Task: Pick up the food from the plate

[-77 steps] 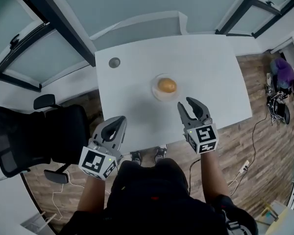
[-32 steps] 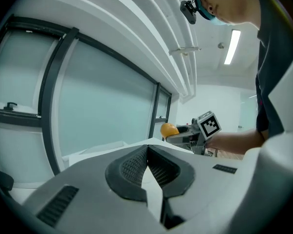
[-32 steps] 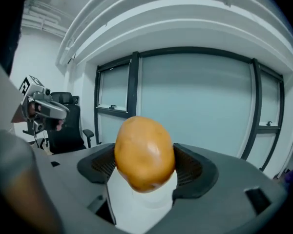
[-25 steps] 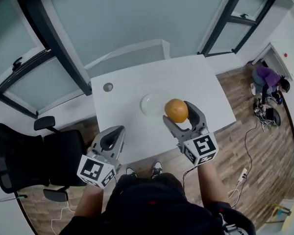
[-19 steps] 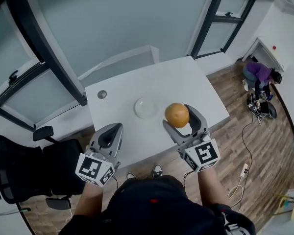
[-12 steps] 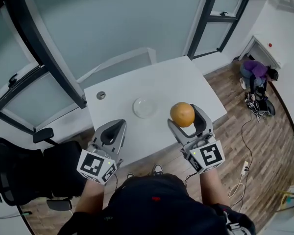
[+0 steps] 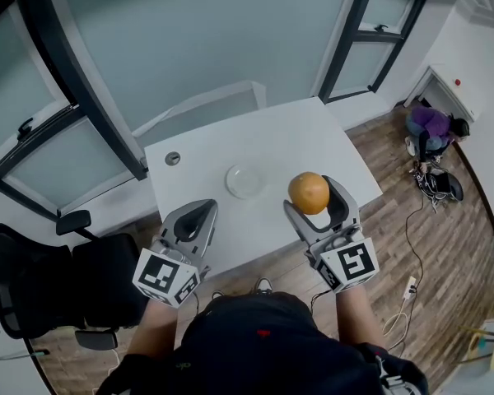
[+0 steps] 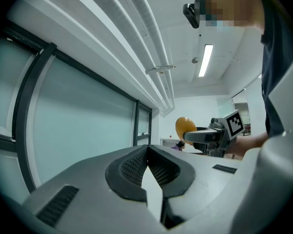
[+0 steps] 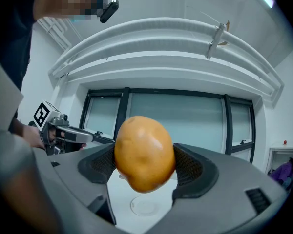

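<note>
A round orange-brown piece of food (image 7: pixel 308 192) (image 9: pixel 144 153) hangs well above the white table (image 7: pixel 313 142), held between the jaws of my right gripper (image 7: pixel 311 200), which is shut on it. The small clear plate (image 7: pixel 244 181) (image 9: pixel 144 206) lies bare on the table, to the left of and beyond the food. My left gripper (image 7: pixel 194 218) (image 8: pixel 147 165) is raised at the table's near left edge, jaws together with nothing between them. In the left gripper view the food (image 8: pixel 185 126) and the right gripper show far off to the right.
A round grey cap (image 7: pixel 173 159) sits in the table's far left corner. A black office chair (image 7: pixel 41 274) stands at the left. Glass walls with dark frames (image 7: pixel 82 89) run behind the table. Bags and cables (image 7: pixel 435 138) lie on the wood floor at the right.
My right gripper closed on the food and lifted it off the plate, carrying it up and to the right. The plate is now bare. My left gripper has barely moved.
</note>
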